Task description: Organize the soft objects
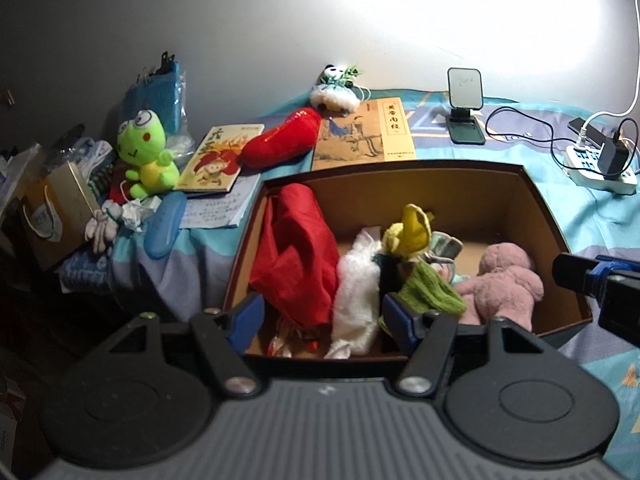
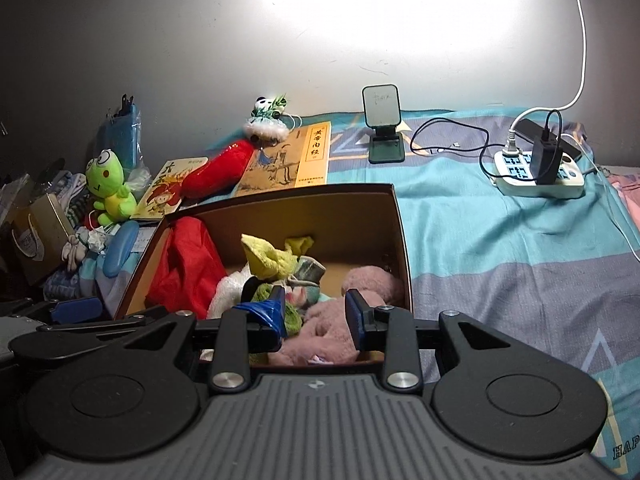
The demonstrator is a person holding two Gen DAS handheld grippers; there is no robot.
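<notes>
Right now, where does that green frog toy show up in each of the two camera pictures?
Left wrist view: the green frog toy sits at the left, outside the brown box, beside a picture book.
Right wrist view: the frog sits at the far left, above the blue case.
Shared landmark: the red chili plush lies just right of the frog in both.

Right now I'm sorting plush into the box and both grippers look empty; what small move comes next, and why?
Probably swing the left gripper, open and empty above the box, left toward the green frog plush. It sits outside among the books, as does the red plush behind it.
</notes>
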